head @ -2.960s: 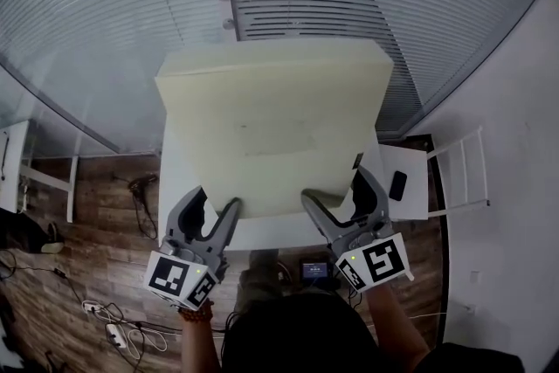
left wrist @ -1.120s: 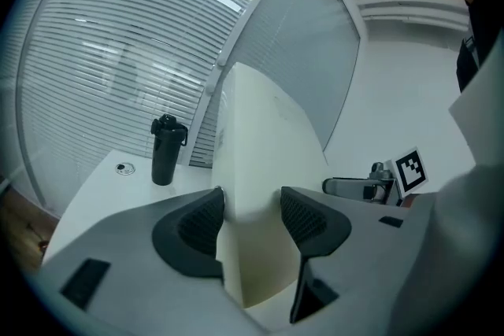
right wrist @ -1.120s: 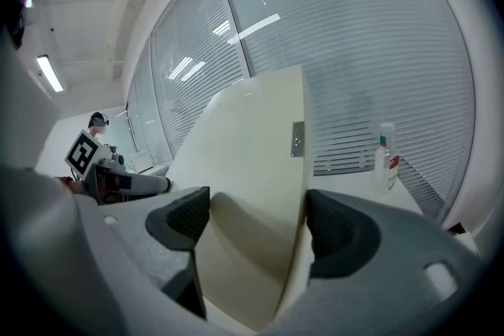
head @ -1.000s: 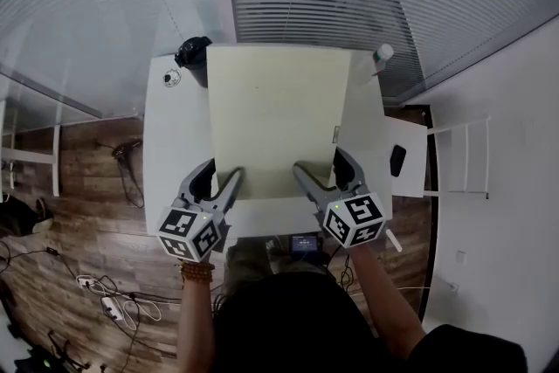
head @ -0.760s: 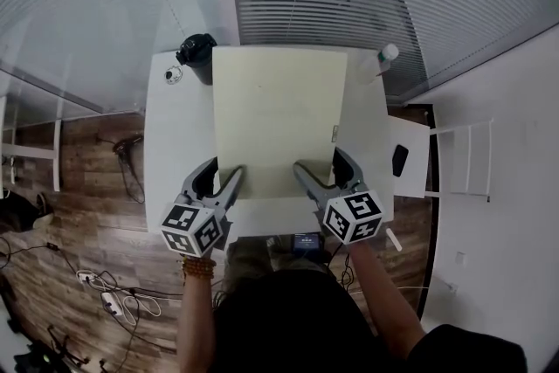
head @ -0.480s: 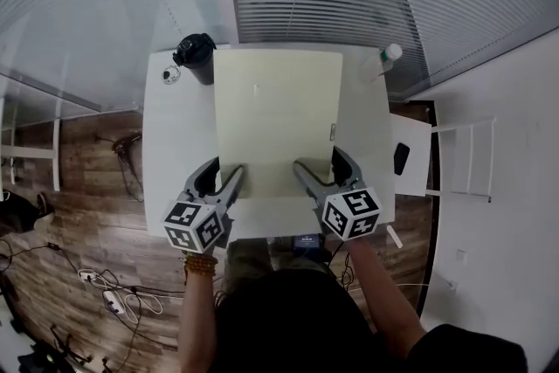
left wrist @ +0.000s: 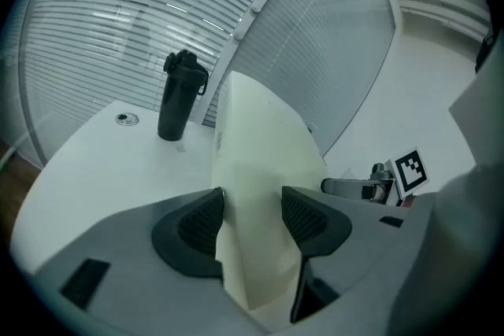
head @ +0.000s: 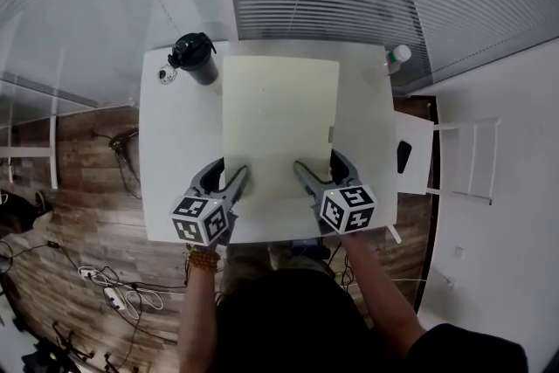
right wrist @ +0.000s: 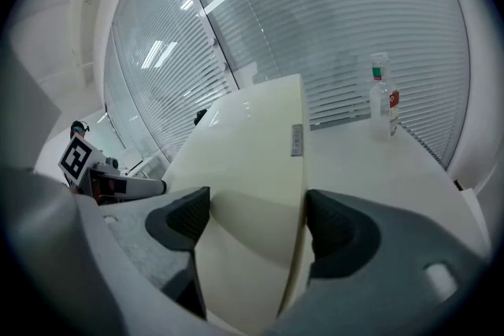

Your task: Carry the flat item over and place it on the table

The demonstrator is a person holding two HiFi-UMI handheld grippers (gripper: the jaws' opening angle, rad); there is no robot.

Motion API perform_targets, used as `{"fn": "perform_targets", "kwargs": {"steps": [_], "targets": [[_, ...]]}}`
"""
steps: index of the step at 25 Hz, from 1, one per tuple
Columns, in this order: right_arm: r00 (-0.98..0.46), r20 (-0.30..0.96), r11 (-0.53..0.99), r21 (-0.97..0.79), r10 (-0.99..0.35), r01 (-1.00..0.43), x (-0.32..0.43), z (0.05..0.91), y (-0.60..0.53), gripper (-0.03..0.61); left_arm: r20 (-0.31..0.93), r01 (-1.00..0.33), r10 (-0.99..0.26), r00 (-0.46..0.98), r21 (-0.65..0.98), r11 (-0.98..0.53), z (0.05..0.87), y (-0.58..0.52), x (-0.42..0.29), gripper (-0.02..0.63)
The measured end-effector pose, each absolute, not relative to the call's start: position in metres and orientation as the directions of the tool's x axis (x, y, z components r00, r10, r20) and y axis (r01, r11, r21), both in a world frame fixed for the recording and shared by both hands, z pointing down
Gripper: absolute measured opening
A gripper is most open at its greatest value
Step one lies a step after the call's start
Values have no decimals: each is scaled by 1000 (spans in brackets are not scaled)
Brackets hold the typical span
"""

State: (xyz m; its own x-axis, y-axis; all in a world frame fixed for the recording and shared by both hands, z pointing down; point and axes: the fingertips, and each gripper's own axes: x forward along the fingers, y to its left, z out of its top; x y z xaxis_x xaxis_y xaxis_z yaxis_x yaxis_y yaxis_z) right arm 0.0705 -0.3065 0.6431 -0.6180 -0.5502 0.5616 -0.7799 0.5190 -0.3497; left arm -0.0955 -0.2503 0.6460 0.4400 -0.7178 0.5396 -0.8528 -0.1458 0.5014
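A cream sheet is being held over the bench, clenched in the jaws of the left gripper and right gripper.

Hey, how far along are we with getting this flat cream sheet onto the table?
Done: the cream sheet is over the white table, between the black bottle and the clear bottle. In hand: the left gripper and the right gripper each clamp its near edge, which bows in the jaws. Left: lower that edge flat and open both grippers.
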Motion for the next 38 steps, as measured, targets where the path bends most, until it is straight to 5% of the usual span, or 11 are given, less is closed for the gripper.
{"fn": "perform_targets", "kwargs": {"steps": [24,38], "targets": [[-562,670,458,-352,-485,-816,60,719,-320,383,606,-798,-668,431,602,31,721,-252,-104,239],[-621,524,508,-361,-583,-782,82,665,-308,387,594,-843,-725,350,538,34,694,-221,-116,244]]}}
